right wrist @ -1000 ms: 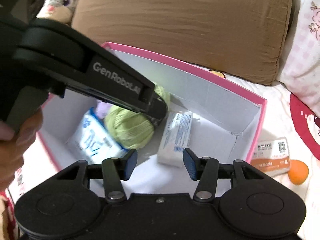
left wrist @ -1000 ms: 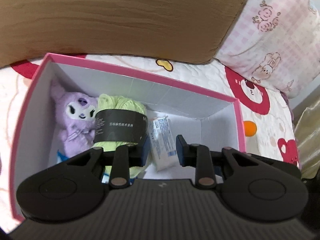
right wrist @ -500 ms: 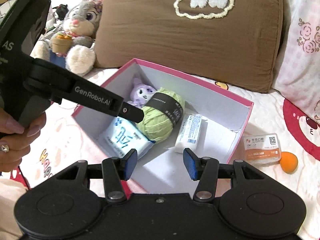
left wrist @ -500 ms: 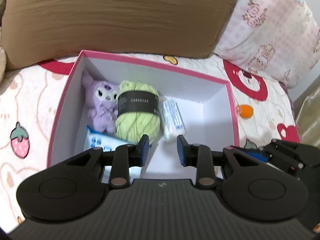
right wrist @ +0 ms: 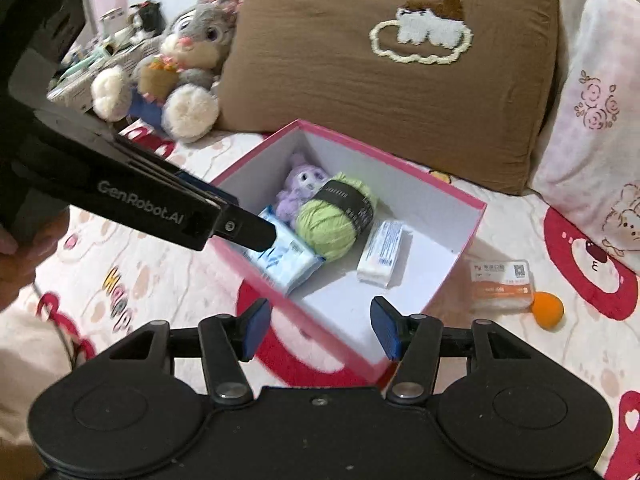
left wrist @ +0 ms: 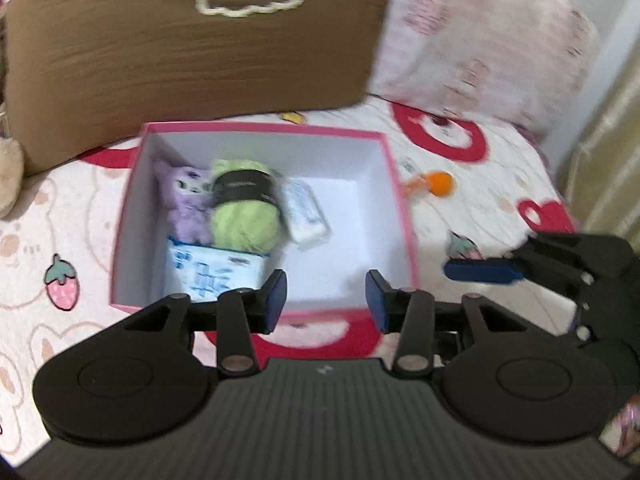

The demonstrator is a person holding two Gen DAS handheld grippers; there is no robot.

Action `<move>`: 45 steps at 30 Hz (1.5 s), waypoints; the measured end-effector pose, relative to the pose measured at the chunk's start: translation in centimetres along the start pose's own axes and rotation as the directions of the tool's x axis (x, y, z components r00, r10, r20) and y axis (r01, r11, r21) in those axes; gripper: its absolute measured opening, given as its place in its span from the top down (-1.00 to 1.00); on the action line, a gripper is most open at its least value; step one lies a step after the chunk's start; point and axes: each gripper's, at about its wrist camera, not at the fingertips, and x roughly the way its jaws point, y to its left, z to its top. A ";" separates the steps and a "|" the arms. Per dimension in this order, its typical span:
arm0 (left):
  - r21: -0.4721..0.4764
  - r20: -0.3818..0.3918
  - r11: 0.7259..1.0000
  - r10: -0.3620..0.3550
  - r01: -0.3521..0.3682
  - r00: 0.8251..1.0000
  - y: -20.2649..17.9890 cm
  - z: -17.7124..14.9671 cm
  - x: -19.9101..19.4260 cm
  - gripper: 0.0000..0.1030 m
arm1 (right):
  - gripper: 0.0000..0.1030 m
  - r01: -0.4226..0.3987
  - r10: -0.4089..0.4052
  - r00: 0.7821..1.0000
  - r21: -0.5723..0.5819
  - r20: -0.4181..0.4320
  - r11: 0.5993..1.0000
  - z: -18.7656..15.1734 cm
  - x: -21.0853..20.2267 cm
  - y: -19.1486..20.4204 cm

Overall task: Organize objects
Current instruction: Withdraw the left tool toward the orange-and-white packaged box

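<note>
A pink box (left wrist: pixel 260 148) (right wrist: pixel 420 200) with white walls sits on the bedspread. Inside lie a purple plush (left wrist: pixel 186 200) (right wrist: pixel 298 188), a green yarn ball (left wrist: pixel 244 216) (right wrist: pixel 328 224) with a black band, a white packet (left wrist: pixel 306 212) (right wrist: pixel 380 254) and a blue-and-white tissue pack (left wrist: pixel 212 270) (right wrist: pixel 288 256). My left gripper (left wrist: pixel 326 300) hovers above the box's near edge, its jaws opening with nothing between them. My right gripper (right wrist: pixel 320 328) hangs over the box's near corner, jaws also opening and empty. An orange ball (left wrist: pixel 438 182) (right wrist: pixel 548 308) and an orange-and-white swab box (right wrist: pixel 502 286) lie outside the box.
A brown cushion (left wrist: pixel 180 40) (right wrist: pixel 380 80) and a pink pillow (left wrist: pixel 480 40) stand behind the box. A grey bunny plush (right wrist: pixel 188 68) sits at the back left. A person's hand (right wrist: pixel 12 248) holds the left gripper's body (right wrist: pixel 160 200), which reaches over the box's left rim.
Both grippers have pulled back and risen away from the box, so the whole box now shows. The left jaws have spread wider, the right ones slightly. The box's contents stayed put.
</note>
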 end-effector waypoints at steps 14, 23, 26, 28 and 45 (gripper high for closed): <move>0.119 -0.085 0.991 -0.054 0.064 0.995 -5.5 -4.1 -2.5 -0.11 | -0.41 0.016 -0.016 0.999 -0.009 -0.030 1.000 -4.7 -5.3 -1.5; 0.143 -0.163 0.987 -0.049 0.072 0.985 -7.9 -6.1 -0.3 -0.12 | -0.44 0.044 -0.044 0.999 -0.018 -0.005 0.999 -7.3 -7.8 -2.1; 0.152 -0.165 0.986 -0.048 0.074 0.985 -8.7 -6.0 0.0 -0.12 | -0.54 0.048 -0.047 0.999 -0.014 0.015 0.999 -7.9 -8.6 -2.5; 0.152 -0.159 0.985 -0.054 0.079 0.986 -9.1 -5.8 0.1 -0.21 | -0.71 0.055 -0.055 0.998 -0.017 0.032 0.998 -8.4 -9.0 -2.9; 0.090 -0.042 0.994 -0.065 0.069 0.997 -11.5 -0.1 5.1 -0.82 | -0.80 0.104 -0.092 0.956 -0.030 0.280 0.994 -9.4 -7.5 -8.7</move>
